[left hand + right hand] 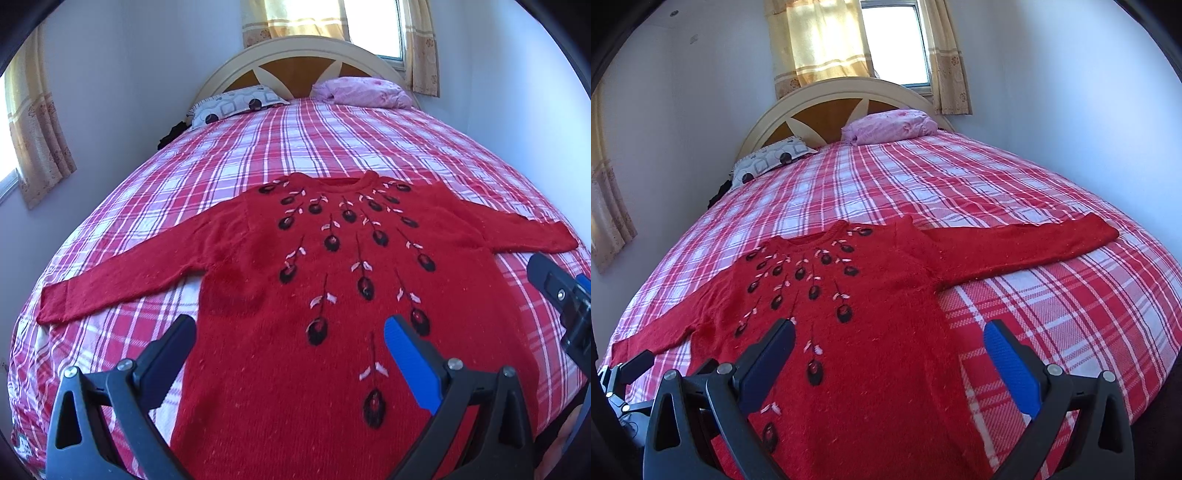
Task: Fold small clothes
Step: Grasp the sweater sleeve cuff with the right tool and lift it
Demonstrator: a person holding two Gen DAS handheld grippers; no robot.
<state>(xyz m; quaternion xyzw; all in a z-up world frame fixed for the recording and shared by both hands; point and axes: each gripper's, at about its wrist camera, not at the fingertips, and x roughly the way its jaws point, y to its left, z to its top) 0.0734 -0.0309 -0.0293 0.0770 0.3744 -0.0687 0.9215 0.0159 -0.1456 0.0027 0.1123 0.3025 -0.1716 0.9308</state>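
Observation:
A red knitted sweater [258,258] with black and pink flower embroidery lies flat, front up, on the bed, both sleeves spread out sideways. It also shows in the right wrist view [886,306]. My left gripper [290,334] is open and empty, hovering over the sweater's lower left part. My right gripper [888,341] is open and empty over the sweater's lower right side; it also shows at the right edge of the left wrist view [561,295]. The sweater's hem is hidden below both views.
The bed has a red and white plaid cover [295,140]. A patterned grey pillow [236,105] and a pink pillow [364,92] lie by the cream headboard [295,55]. White walls close in on both sides; curtained windows behind.

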